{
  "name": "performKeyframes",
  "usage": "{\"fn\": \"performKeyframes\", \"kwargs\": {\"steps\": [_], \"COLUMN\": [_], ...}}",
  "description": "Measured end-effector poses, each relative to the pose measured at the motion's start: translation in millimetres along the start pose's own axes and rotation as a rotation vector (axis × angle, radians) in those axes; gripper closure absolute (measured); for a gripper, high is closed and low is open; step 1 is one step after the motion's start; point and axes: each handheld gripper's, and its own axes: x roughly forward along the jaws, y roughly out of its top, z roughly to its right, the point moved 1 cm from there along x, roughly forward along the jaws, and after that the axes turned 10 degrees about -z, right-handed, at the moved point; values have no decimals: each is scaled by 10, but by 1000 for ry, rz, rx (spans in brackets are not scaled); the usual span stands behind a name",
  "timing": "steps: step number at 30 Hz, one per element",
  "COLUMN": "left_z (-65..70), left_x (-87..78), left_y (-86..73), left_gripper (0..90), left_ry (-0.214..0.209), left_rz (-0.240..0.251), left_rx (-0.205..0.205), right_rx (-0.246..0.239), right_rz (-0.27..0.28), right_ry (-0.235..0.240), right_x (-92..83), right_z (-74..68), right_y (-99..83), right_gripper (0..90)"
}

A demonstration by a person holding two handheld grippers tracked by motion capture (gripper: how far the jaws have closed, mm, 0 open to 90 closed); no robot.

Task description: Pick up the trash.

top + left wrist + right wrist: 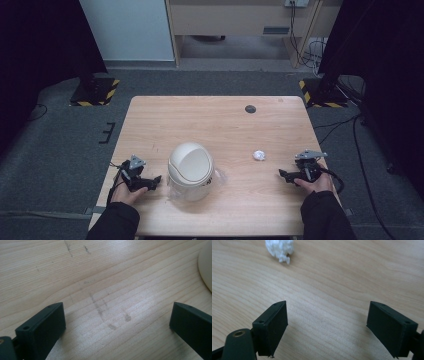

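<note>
From the high view, you sit at the near edge of a wooden table (210, 120) with a gripper in each hand. Your left gripper (154, 181) rests on the near left part of the table, pointing right toward a cream domed bin (190, 170) that stands just beside it, near the middle of the near half. A clear plastic liner (219, 176) peeks out at the bin's right side. Your right gripper (283, 174) rests near the right edge, pointing left. A small crumpled white paper wad (258, 155) lies between the bin and your right gripper, a little farther from you, closer to the gripper. A dark round spot (250, 108) sits on the far part of the table.

In the left gripper view, your left gripper (117, 320) has its jaws spread wide over bare, scuffed wood, holding nothing; the bin's cream edge (206, 267) shows at the far right.

In the right gripper view, your right gripper (327, 322) is likewise spread wide and empty, with the paper wad (280, 248) ahead, to the left.
</note>
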Motion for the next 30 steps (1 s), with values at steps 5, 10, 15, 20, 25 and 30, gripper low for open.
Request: {"fn": "performKeyframes", "kwargs": {"steps": [5, 10, 15, 20, 25, 30], "left_z": [17, 30, 41, 51, 63, 68], "left_x": [-8, -13, -19, -21, -21, -22], "left_y": [-11, -20, -27, -30, -33, -34], "left_gripper": [0, 0, 0, 0, 0, 0], "left_ry": [5, 7, 10, 16, 22, 24], "left_rz": [-1, -1, -1, -1, 0, 0], "left_rx": [-4, -9, -12, -18, -27, -30], "right_rx": [28, 36, 48, 56, 76, 85], "right_rz": [70, 95, 136, 184, 244, 282], "right_ry": [2, 9, 16, 17, 25, 29], "right_x": [-102, -156, -230, -315, -458, -548], "right_z": [15, 19, 9, -5, -27, -52], "right_y": [39, 67, 112, 171, 241, 296], "right_gripper": [157, 155, 157, 152, 144, 141]}}
